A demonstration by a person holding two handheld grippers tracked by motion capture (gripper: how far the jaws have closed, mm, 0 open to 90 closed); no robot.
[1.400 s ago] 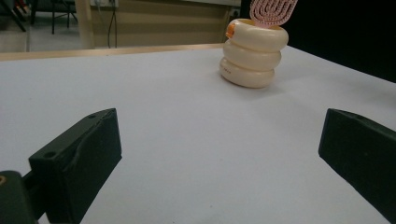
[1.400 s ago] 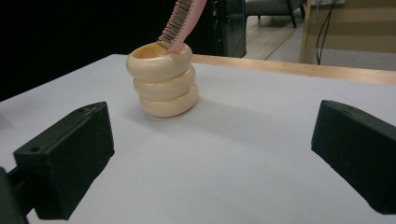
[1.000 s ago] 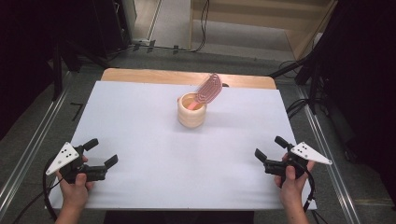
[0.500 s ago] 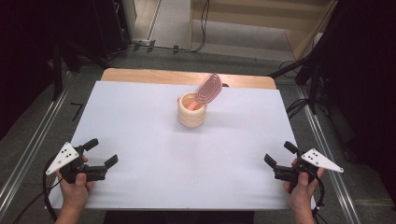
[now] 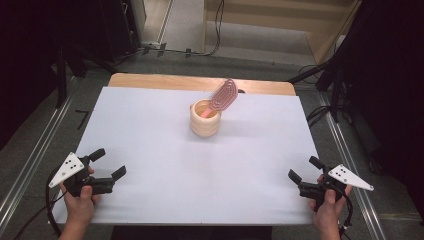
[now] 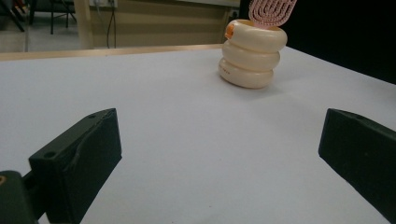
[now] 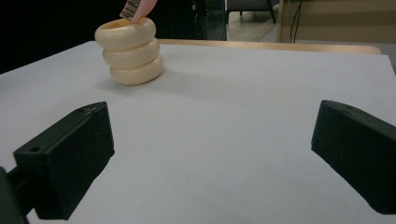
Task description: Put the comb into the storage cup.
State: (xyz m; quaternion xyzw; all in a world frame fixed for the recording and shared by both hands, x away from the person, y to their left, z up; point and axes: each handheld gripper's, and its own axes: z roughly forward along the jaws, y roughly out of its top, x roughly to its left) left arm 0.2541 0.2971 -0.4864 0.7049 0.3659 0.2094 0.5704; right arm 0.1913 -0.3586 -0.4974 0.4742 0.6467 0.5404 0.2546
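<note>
Left gripper [image 5: 107, 164] sits at the near left corner of the white table [image 5: 150, 150], gripped in the person's left hand [image 5: 80, 197]. Its jaws stand wide apart with nothing between them; the left gripper view confirms bare table surface between the two black jaws. A grey three-cornered plate [image 5: 66, 169] rides on top, and a cable trails off toward the near edge.

Centre of the table, toward the far side: a cream holder [image 5: 205, 118] shaped like three stacked rings stands upright. A pink comb [image 5: 223, 95] rests in it, handle down inside, head leaning out over the right of the rim. In the right gripper view a barcode label shows on the comb just above the holder's rim. Holder and comb are well apart from both grippers.

Right gripper [image 5: 305, 170] sits at the near right corner, held in the person's right hand [image 5: 327, 202]. Its jaws are likewise spread wide and hold nothing; the right gripper view shows only table surface between them.
</note>
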